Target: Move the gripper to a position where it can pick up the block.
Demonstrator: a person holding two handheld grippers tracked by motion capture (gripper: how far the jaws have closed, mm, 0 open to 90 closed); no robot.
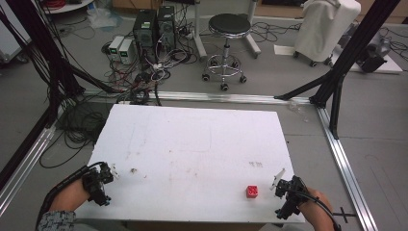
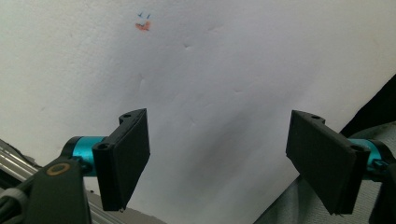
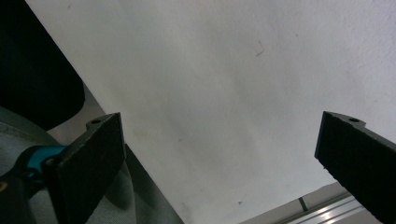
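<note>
Step in hand: start of a pick, by my reading; nothing is held, and the red cube [image 1: 251, 191] is the one object near either of my tools.
Red cube: sits on the white table [image 1: 192, 139] near its front edge, toward my right side, resting flat with pale markings on its faces that are too small to read.
Right gripper [image 1: 278, 182]: low at the front right corner of the table, just beside the cube but apart from it, no contact.
Right fingers [image 3: 91, 161]: released, spread wide in the right gripper view, with bare white table between them and no cube in the gap.
Left gripper [image 1: 111, 170]: at the front left of the table, well apart from the cube.
Left fingers [image 2: 123, 156]: released too, wide apart in the left gripper view, bare table between them; a small red and blue mark [image 2: 143, 24] shows on the table beyond.
Table surface: faint stains and one small dark speck [image 1: 133, 170] near my left gripper; not part of the work.
Next move, my judgement: swing the right gripper toward the cube until it lies between the fingers, lower to its height, then clench on two opposite faces.
Caution: the cube is small and near the table edge; a skewed approach could nudge it off rather than capture it.
</note>
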